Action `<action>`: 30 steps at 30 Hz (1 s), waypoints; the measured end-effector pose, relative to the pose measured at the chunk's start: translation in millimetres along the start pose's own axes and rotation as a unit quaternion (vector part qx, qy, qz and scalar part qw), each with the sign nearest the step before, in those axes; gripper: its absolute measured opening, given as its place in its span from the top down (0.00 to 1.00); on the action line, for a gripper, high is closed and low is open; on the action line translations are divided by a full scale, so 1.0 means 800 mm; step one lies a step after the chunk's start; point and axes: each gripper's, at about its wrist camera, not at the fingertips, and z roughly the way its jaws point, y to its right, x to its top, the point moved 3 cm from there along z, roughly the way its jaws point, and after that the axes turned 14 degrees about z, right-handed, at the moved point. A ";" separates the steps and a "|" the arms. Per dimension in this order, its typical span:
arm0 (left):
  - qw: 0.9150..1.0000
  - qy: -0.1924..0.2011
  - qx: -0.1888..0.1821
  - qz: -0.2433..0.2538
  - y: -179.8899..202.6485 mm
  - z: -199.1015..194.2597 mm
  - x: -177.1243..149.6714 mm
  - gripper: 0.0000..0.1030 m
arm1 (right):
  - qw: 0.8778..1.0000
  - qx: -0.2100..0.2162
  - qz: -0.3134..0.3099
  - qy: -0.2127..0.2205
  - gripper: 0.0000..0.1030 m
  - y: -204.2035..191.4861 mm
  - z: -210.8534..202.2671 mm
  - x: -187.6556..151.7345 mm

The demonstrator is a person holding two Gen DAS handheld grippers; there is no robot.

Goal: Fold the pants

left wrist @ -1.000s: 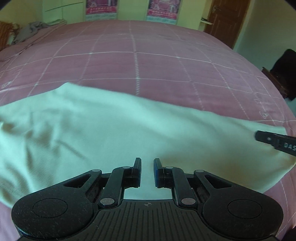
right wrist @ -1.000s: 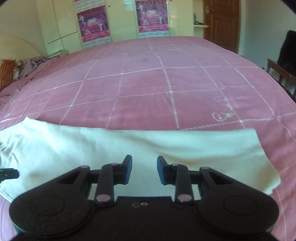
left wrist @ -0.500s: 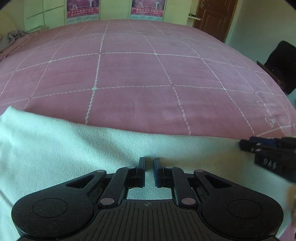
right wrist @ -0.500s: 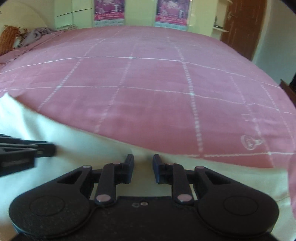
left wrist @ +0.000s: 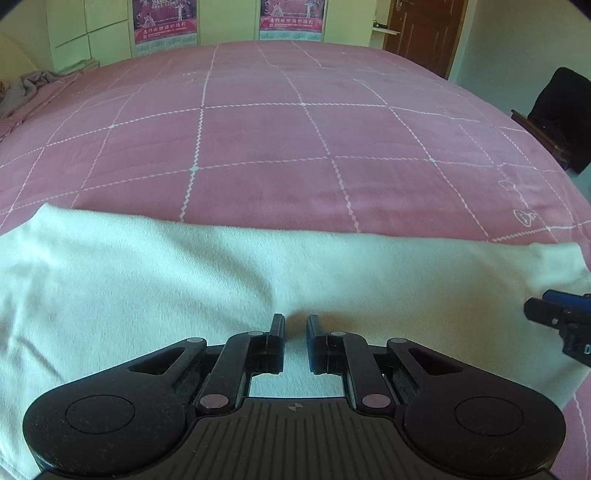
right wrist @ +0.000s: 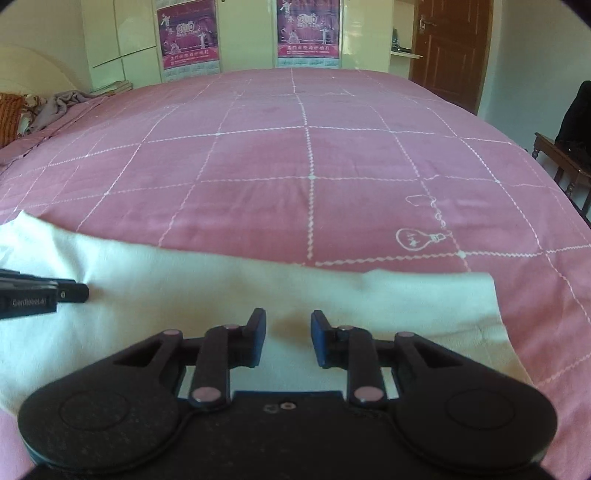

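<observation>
Left gripper point(left wrist: 295, 322) pinching the cream pants point(left wrist: 147, 280); right gripper point(right wrist: 288, 318) just opening, pads spread clear of the cloth.

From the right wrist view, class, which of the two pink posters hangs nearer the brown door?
The poster on the picture's right: it hangs closer to the brown door, while the other poster is further left.

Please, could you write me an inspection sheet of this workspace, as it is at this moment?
Surface: pink checked bedspread, flat.
Job's things: cream pants, spread across the near edge, lightly wrinkled.
Clutter: grey cloth heap at the far left corner.
Grippers: left tool shut, pants pucker at its tips; right tool open, jaws have just been opening, above the pants, nothing pinched.
Cables: nothing seen.
Surroundings: two posters, wooden door, chair with a dark garment.
</observation>
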 end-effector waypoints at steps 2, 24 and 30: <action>1.000 -0.002 -0.002 0.008 0.007 -0.013 -0.017 0.88 | 1.000 -0.017 -0.008 -0.012 0.73 0.010 0.002 -0.014; 0.999 0.000 -0.004 0.033 0.026 -0.083 -0.092 0.88 | 0.993 -0.100 0.062 0.008 0.74 0.105 -0.036 -0.039; 1.000 0.017 -0.011 0.020 0.028 -0.098 -0.078 0.88 | 0.988 -0.105 0.111 0.008 0.80 0.127 -0.050 -0.032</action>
